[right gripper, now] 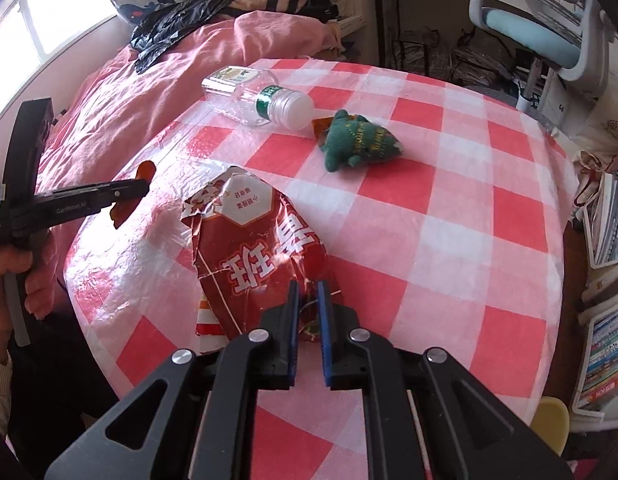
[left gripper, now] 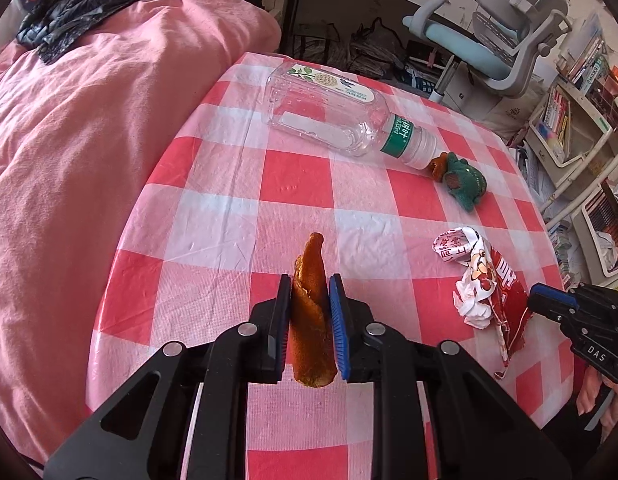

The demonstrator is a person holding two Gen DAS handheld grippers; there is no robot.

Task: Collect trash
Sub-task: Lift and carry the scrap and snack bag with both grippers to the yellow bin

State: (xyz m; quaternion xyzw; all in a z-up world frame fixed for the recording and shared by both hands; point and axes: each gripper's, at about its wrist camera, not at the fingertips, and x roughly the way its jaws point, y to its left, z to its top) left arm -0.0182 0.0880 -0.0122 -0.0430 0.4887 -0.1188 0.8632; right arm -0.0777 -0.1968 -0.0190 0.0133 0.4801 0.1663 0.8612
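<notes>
My left gripper (left gripper: 309,286) is shut on a curled orange-brown peel (left gripper: 311,256), which stands up between the pads above the checked table (left gripper: 229,200). My right gripper (right gripper: 308,287) is shut on the crumpled edge of a red and white snack bag (right gripper: 253,240), whose far end rests on the cloth. In the left wrist view the bag (left gripper: 497,292) hangs from the right gripper (left gripper: 533,300) at the table's right edge. The right wrist view shows the left gripper (right gripper: 143,190) at the left, holding the peel (right gripper: 147,170).
A clear plastic bottle (left gripper: 333,116) lies on its side at the far end of the table. A green plush toy (left gripper: 465,182) sits by its cap. A bed with a pink duvet (left gripper: 69,160) and a black plastic bag (left gripper: 89,4) borders the table. An office chair (left gripper: 509,40) and bookshelves (left gripper: 569,120) stand beyond.
</notes>
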